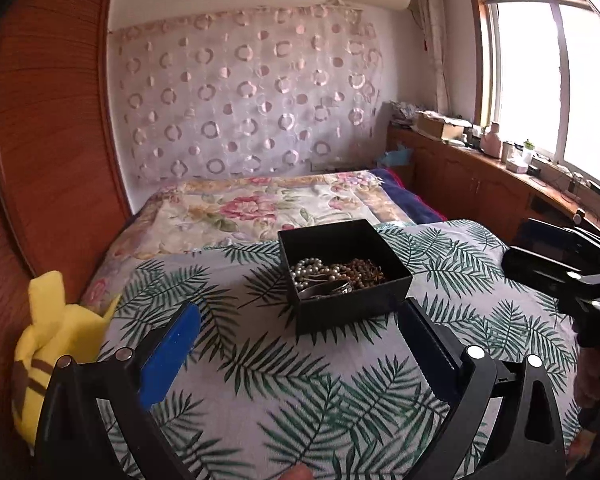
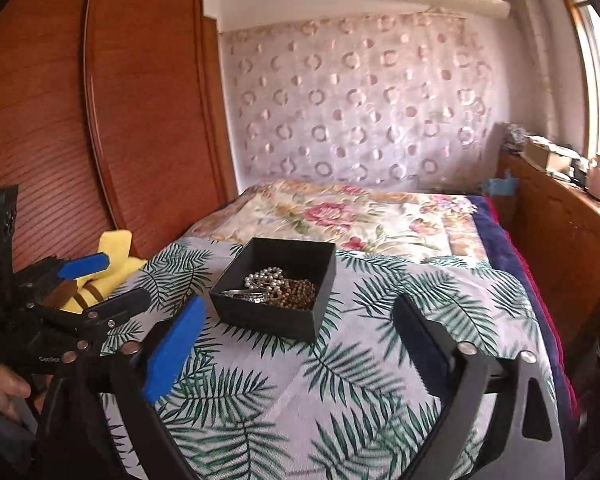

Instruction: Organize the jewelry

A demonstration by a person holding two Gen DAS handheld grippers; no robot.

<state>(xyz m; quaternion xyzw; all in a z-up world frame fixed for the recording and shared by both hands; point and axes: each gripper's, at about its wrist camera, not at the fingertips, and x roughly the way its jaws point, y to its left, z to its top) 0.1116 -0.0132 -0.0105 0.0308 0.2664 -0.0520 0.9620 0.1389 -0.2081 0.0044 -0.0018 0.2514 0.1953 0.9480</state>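
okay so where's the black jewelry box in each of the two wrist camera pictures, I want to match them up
Left wrist view: the black jewelry box sits just right of centre on the leaf-print cloth, beyond the open fingers.
Right wrist view: the black jewelry box sits just left of centre, corner toward the camera, on the same cloth.
Shared landmark: the yellow plush toy at the cloth's left edge, by the wooden wardrobe.

A matt black box, seemingly card, is sitting on smooth leaf-print cloth. Inside, glossy pearl beads, duller brown beads and a shiny metal bangle are catching light. Behind, ribbed wooden wardrobe doors are gleaming.
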